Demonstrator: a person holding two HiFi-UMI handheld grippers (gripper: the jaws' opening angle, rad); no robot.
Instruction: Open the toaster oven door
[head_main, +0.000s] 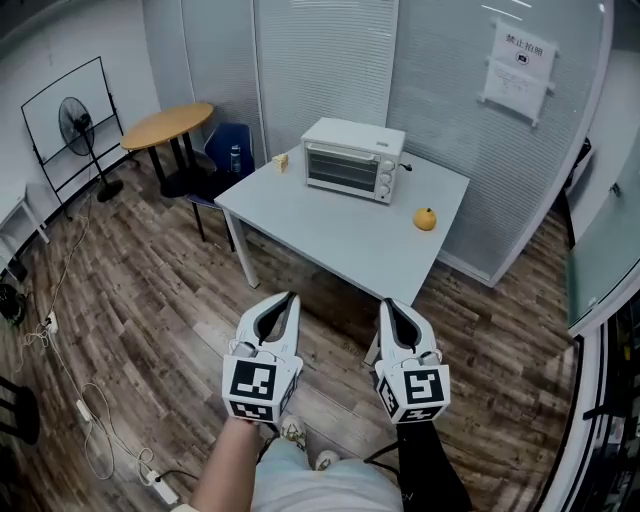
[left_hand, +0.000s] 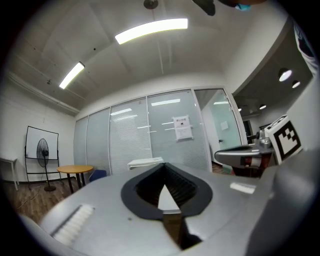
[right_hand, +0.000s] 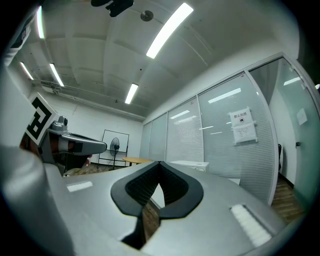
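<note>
Wooden floor (head_main: 150, 300) lies under you. Above it you hold the left gripper (head_main: 290, 296) and the right gripper (head_main: 388, 302) side by side, both clenched on nothing. Farther, on the white table (head_main: 330, 235), the toaster oven (head_main: 350, 160) stands with its door (head_main: 340, 170) closed, well apart from both grippers; an orange fruit (head_main: 425, 218) lies near it.

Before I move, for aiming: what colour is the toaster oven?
White toaster oven, clearest in head view.
</note>
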